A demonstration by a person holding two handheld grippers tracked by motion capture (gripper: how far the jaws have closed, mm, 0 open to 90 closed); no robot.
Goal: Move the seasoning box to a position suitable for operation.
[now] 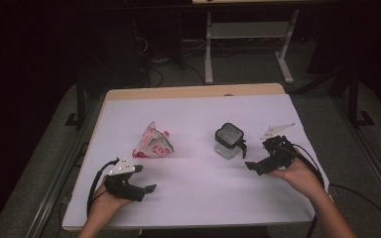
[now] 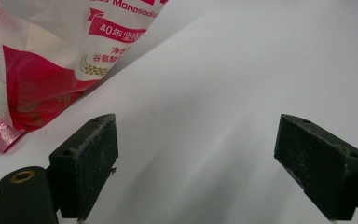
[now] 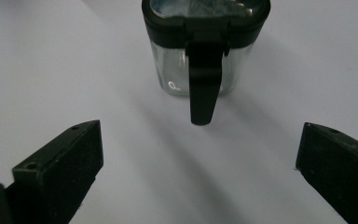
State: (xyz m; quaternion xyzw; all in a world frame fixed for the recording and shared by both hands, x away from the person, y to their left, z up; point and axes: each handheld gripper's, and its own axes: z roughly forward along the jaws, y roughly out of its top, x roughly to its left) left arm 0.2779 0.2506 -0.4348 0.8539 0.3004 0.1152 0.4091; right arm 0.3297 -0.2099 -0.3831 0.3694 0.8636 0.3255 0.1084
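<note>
— Looking at the counter [image 1: 198, 198], where do things sit?

— Clear jar [image 1: 228, 141] right of centre, just ahead of the right tongs [image 1: 258, 166]; red-and-white packet [image 1: 153, 144] near the left tongs [image 1: 146, 191]. Both tongs released, jaws wide, grasping nothing.

— Handling?

— Jar looks rigid, smooth, probably slippery — clamp its straight walls below the black lid [image 3: 205, 18], not the flap. Packet is light, crinkly, soft — pinch a corner.

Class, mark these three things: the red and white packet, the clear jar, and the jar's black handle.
red and white packet [image 1: 153, 143], high view, middle of its crumpled body.
clear jar [image 3: 173, 70], right gripper view, its glass wall.
black handle [image 3: 203, 88], right gripper view, mid-length.
</note>
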